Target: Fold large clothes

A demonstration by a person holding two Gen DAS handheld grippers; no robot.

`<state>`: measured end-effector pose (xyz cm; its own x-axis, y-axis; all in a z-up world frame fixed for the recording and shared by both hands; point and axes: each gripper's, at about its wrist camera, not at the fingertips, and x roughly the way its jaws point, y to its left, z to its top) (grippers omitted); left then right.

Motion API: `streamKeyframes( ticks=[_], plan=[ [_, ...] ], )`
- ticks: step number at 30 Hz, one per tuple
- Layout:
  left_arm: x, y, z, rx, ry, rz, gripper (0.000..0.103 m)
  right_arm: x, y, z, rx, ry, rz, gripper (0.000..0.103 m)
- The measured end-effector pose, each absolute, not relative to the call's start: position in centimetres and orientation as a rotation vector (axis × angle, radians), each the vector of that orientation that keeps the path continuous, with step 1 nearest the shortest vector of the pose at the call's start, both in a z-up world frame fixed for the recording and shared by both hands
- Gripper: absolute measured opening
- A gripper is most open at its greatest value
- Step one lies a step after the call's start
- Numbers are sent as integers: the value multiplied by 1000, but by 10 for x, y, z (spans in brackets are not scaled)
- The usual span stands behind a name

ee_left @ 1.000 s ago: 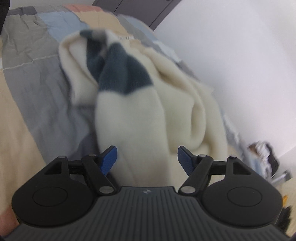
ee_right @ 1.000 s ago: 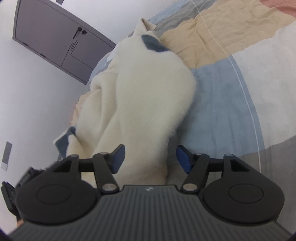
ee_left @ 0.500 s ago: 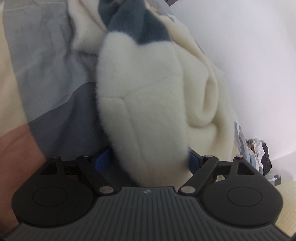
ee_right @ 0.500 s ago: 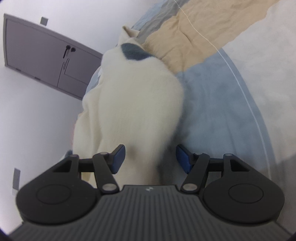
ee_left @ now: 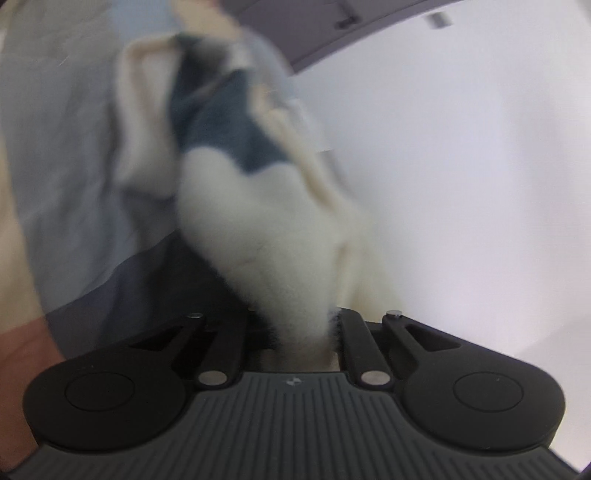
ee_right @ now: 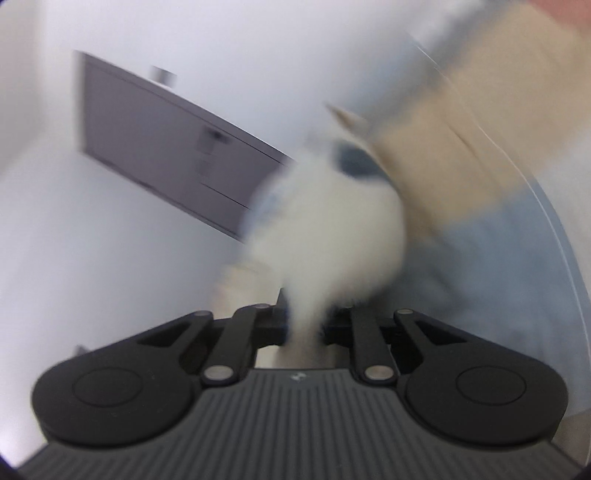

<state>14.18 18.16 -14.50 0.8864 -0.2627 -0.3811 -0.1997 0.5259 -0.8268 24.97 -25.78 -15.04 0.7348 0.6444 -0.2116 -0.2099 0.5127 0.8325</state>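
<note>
A cream fleece garment (ee_left: pixel 266 229) with dark blue patches lies bunched on the patchwork bed cover (ee_left: pixel 66 166). In the left wrist view my left gripper (ee_left: pixel 299 332) is shut on a thick cream fold of it, and the fabric hides the pads. The same garment (ee_right: pixel 328 229) shows in the right wrist view. There the jaws of my right gripper (ee_right: pixel 304 328) are closing, with a narrow neck of fleece pinched between them. Both views are blurred by motion.
The bed cover (ee_right: pixel 480 155) has tan, blue and grey panels and spreads to the right in the right wrist view. A grey cabinet (ee_right: pixel 166 147) hangs on the white wall behind the bed. Its edge (ee_left: pixel 332 22) also shows at the top of the left wrist view.
Both grippers stood open around the fleece and have now closed on it. Both views have swung up, showing more wall and cabinet, and the fabric is drawn into narrow necks.
</note>
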Motion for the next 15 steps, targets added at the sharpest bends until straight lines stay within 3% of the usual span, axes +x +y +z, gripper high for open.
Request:
streamKeyframes(
  ticks=[9, 15],
  plan=[
    [80, 196, -60, -956, 252, -242, 10, 163, -265, -52, 807, 288, 644, 15],
    [66, 197, 8, -876, 214, -268, 10, 127, -276, 10, 779, 199, 655, 15]
  ],
)
